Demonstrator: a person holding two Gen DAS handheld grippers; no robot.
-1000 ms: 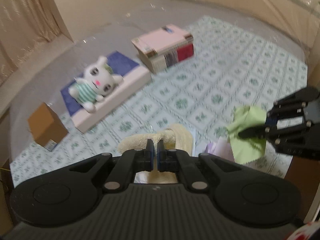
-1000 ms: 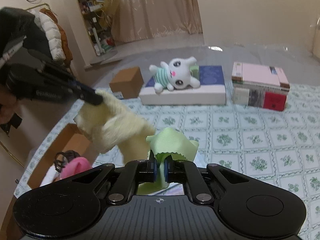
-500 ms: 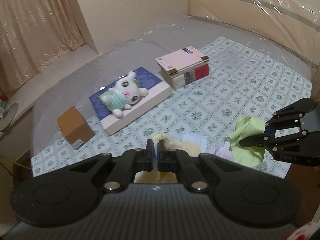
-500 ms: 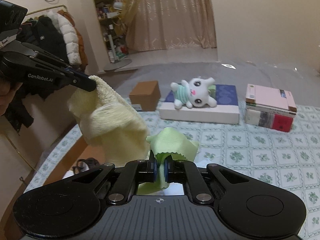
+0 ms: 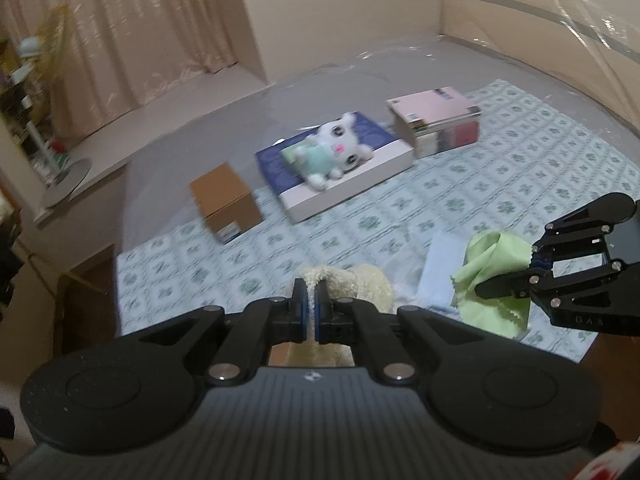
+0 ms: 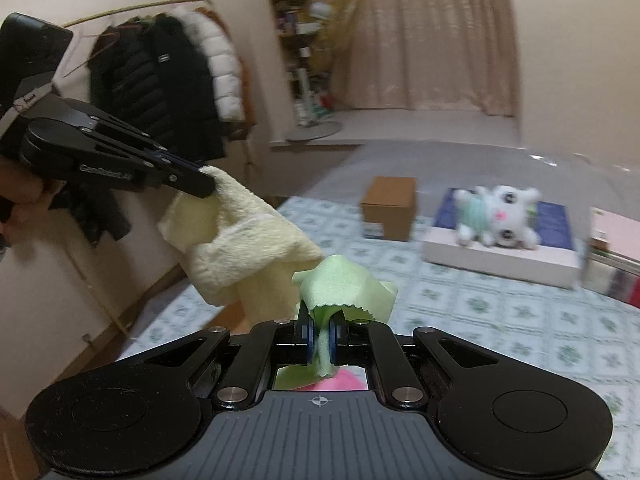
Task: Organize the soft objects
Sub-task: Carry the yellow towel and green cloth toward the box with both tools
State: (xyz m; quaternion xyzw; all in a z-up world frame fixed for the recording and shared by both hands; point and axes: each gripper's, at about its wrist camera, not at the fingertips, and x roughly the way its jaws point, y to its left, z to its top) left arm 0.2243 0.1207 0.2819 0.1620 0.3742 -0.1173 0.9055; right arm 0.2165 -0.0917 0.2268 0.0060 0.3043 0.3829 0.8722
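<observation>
The left gripper (image 5: 310,300) pinched a cream towel (image 6: 236,240) by one corner; the right gripper (image 6: 320,336) clamped a green cloth (image 6: 344,284), both aloft, well short of the plush rabbit (image 5: 332,148). Such thin holds risked slipping. The left gripper's side read "GenRobot.AI", blurred.

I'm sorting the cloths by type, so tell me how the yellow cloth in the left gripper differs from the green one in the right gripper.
The yellow towel looks thick and fluffy; the green cloth looks thin and smooth, with a zigzag-cut edge. The towel is the bulkier bundle, hanging in heavy folds, while the green cloth bunches into a small crumple. Both are lifted off the table, one pinched in the left gripper, the other in the right gripper.
</observation>
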